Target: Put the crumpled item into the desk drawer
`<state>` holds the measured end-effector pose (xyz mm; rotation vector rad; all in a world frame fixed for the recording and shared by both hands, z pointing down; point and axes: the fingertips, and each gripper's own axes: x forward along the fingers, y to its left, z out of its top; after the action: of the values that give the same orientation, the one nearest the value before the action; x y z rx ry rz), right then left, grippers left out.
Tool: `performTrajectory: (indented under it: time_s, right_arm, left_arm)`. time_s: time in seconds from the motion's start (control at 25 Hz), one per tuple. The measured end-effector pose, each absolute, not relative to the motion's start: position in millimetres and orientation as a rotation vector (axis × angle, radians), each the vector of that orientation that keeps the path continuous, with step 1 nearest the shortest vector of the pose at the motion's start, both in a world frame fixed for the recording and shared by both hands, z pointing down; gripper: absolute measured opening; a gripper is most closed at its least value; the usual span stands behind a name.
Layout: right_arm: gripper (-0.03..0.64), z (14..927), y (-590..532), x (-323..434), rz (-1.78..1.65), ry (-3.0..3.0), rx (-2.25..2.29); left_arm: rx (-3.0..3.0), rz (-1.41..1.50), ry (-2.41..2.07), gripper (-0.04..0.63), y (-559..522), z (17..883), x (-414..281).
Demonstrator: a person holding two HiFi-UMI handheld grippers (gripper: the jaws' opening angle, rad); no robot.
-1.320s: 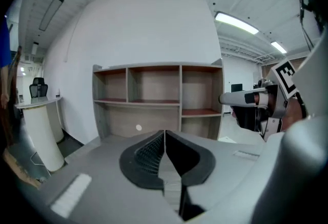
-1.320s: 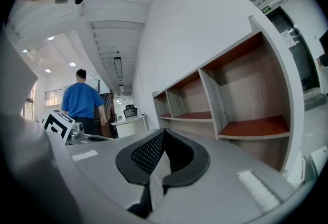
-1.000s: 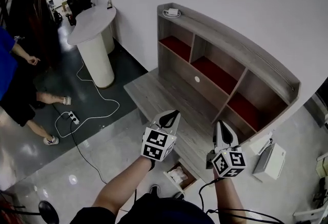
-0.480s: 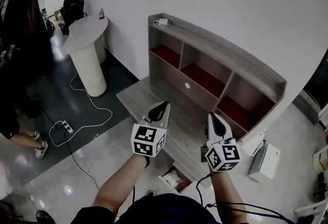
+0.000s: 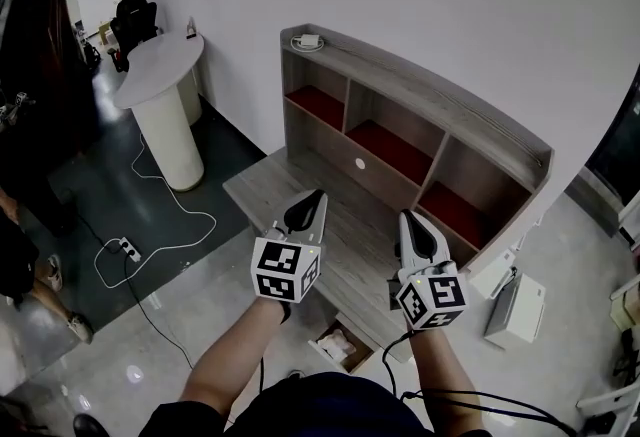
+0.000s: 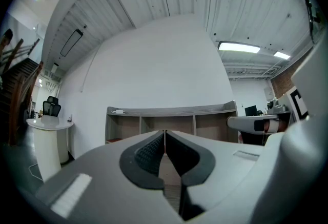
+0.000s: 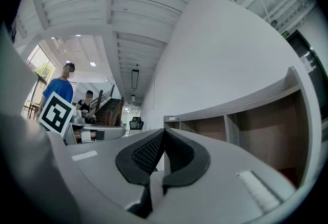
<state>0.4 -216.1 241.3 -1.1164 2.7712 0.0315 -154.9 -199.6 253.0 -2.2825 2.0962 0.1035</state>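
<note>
A wooden desk (image 5: 290,187) with a red-lined hutch (image 5: 400,140) stands against the white wall. Below its front edge an open drawer (image 5: 362,341) holds a crumpled white item (image 5: 337,348). My left gripper (image 5: 316,197) hovers over the desk's front, shut and empty. The right gripper (image 5: 406,218) hangs beside it, also shut with nothing in it. In the left gripper view the left gripper (image 6: 164,134) points level at the hutch (image 6: 169,119), pads together. In the right gripper view the right gripper (image 7: 164,134) has its pads together too.
A white round pedestal table (image 5: 160,60) stands at the left. A power strip (image 5: 128,247) with a looping cable lies on the dark floor. A white box (image 5: 515,310) sits by the desk's right end. A charger (image 5: 306,42) rests on the hutch top. A person's legs (image 5: 45,275) show at the far left.
The head view has swung, so desk and table sit further left. The person at the left has moved mostly out of frame. Both grippers stay shut and have risen slightly in the picture.
</note>
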Motion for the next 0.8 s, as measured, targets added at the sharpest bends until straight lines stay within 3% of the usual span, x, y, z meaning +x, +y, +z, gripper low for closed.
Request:
performTrajectory:
  time_s: [0.8]
  right_arm:
    - [0.006, 244.5, -209.5, -12.5, 0.005, 2.791, -1.062]
  left_arm:
    - [-2.279, 0.089, 2.120, 0.011, -189.7, 258.0, -164.3]
